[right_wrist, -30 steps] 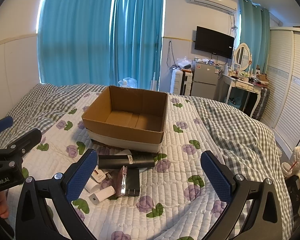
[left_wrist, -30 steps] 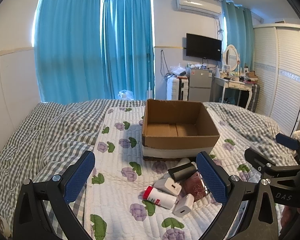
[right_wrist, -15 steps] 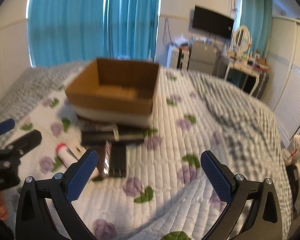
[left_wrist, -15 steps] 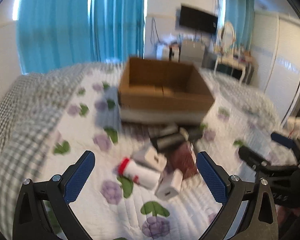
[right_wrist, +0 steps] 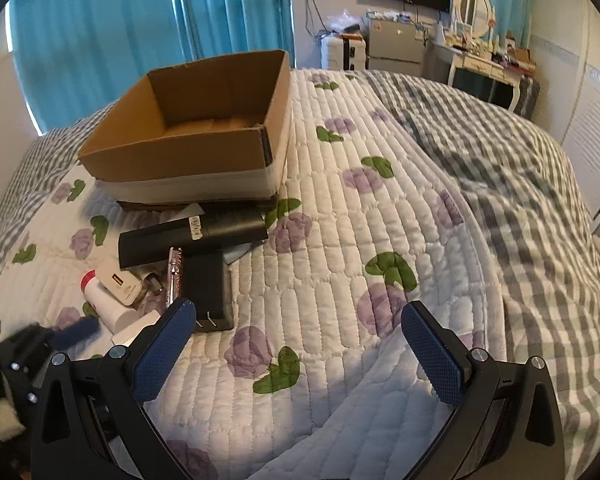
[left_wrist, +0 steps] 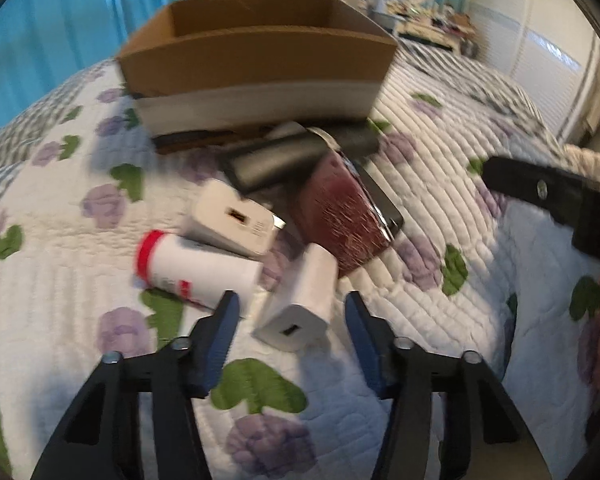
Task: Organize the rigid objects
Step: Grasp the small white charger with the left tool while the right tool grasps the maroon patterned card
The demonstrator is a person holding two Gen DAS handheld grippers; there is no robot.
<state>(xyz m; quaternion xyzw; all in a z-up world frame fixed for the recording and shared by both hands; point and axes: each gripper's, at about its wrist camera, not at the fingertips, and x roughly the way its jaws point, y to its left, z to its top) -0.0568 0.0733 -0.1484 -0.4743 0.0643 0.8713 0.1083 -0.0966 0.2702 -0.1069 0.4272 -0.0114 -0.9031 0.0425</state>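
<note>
Blurred white charger [left_wrist: 300, 304] before left tool [left_wrist: 288, 312]

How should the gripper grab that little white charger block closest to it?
Grip the white charger across its two long flat sides, near the middle. Come from the near end, where its USB port faces the left gripper. It lies lengthwise between the open jaws, so the pads would likely close squarely on it.
</note>
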